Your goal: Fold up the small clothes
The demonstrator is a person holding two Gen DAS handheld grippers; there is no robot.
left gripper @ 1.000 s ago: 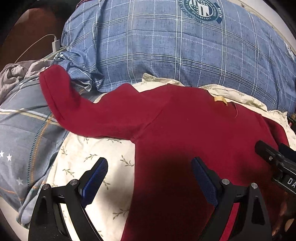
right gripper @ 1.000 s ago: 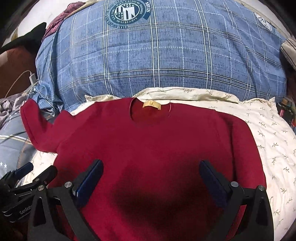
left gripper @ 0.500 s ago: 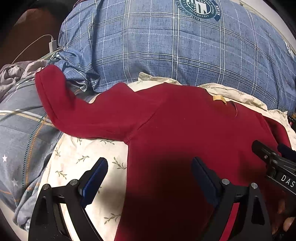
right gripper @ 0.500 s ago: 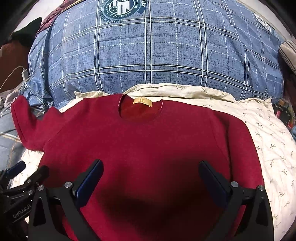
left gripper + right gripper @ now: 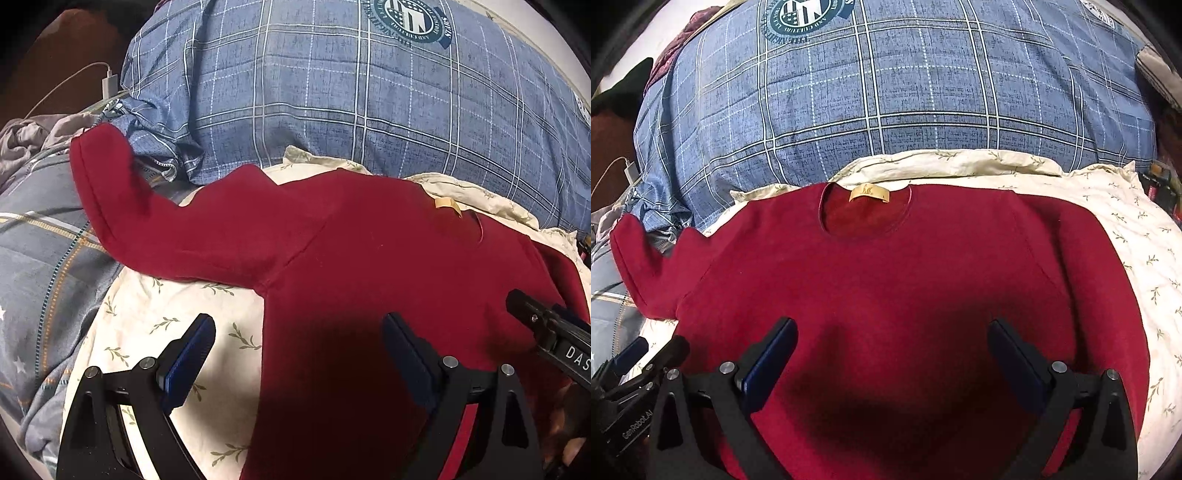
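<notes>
Your red sweater (image 5: 886,288) lies flat, front up, on the floral sheet (image 5: 1145,251). Your left gripper (image 5: 299,354) and right gripper (image 5: 892,350) hover wide open and empty above it. Take the outstretched left sleeve (image 5: 155,221) near its cuff and fold it squarely across the chest.

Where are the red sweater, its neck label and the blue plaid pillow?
red sweater (image 5: 886,280), right wrist view, middle of the chest.
neck label (image 5: 868,193), right wrist view, centre of the tan tag.
blue plaid pillow (image 5: 905,92), right wrist view, middle of its front.
</notes>
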